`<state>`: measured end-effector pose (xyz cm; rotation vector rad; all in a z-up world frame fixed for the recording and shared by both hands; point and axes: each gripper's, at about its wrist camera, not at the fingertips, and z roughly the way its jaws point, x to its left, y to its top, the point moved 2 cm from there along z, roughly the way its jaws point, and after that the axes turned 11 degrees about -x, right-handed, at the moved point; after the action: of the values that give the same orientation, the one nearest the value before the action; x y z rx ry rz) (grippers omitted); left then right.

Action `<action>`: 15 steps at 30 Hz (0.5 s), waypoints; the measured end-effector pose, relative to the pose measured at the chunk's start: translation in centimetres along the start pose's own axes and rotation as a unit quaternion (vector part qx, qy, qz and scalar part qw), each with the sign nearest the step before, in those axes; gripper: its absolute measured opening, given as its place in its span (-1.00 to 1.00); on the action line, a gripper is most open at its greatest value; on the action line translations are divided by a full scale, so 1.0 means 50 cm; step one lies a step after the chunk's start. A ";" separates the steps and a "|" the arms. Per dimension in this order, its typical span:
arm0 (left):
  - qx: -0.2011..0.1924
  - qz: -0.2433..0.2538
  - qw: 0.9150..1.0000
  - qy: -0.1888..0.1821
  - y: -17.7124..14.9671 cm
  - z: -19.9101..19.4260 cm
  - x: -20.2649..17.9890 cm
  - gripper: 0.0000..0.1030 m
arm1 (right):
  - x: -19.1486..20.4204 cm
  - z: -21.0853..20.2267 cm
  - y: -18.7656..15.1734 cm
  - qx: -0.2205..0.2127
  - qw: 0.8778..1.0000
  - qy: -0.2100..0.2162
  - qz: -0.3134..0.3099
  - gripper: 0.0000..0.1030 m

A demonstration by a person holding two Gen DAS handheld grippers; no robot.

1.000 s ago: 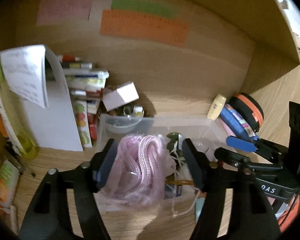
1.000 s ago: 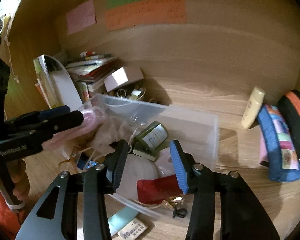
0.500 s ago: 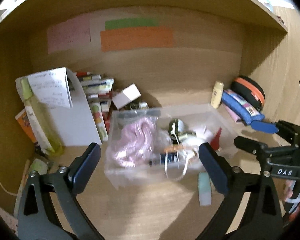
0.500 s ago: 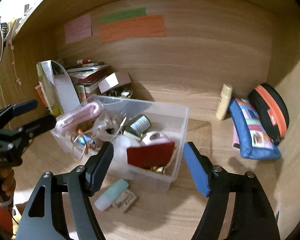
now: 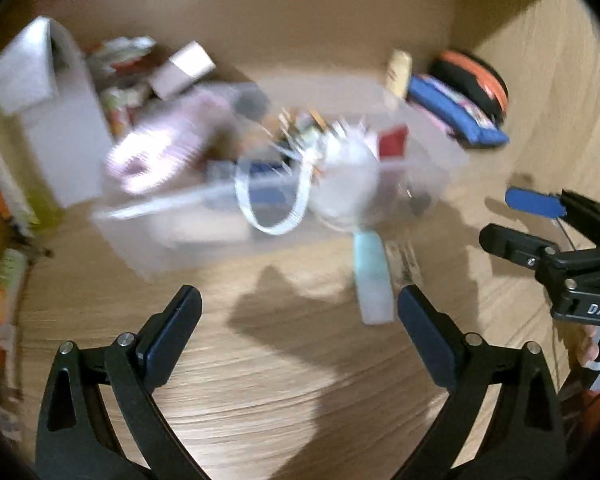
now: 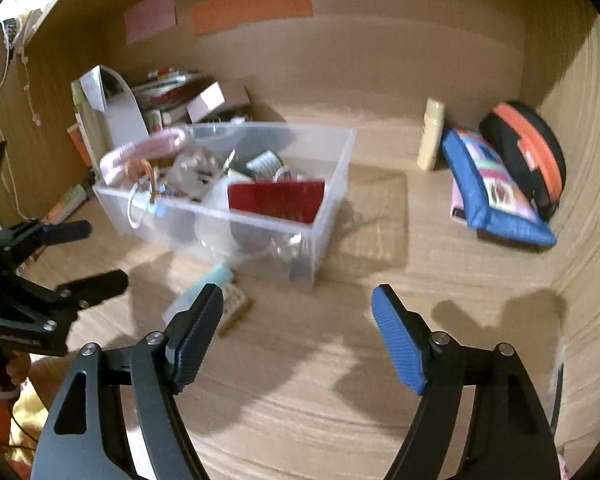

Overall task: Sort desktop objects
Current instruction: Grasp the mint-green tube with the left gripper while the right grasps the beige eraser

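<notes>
A clear plastic bin [image 6: 332, 184] stands on the wooden desk. It holds a pink rope bundle [image 6: 140, 152], a red card [image 6: 276, 200], a green-labelled jar [image 6: 266, 162] and other small items. The bin shows blurred in the left wrist view [image 5: 148, 248]. My left gripper [image 5: 298, 332] is open and empty, well in front of the bin. My right gripper [image 6: 298, 336] is open and empty, also in front of the bin. A pale teal tube [image 6: 198, 292] and a small card [image 6: 232, 306] lie on the desk just before the bin.
A blue pouch [image 6: 492, 192], a black and orange case [image 6: 528, 148] and a cream tube [image 6: 430, 136] sit at the back right. Books, a white box [image 6: 206, 100] and a white paper holder [image 6: 120, 116] stand at the back left. Coloured notes are on the back wall.
Both grippers let go of their items in the bin, opened and drew back from it. The pink rope and the red card now lie in the bin.
</notes>
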<state>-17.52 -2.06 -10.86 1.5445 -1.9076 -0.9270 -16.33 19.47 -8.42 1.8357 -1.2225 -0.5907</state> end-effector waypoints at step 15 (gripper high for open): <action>0.038 0.043 0.998 -0.031 -0.001 0.073 -0.060 0.17 | 0.013 0.029 -0.064 0.062 0.997 0.053 -0.004 0.44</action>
<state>-19.55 1.56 -13.12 1.4787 -2.0590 -0.8826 -15.52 18.92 -11.85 1.9503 -1.2058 -0.4238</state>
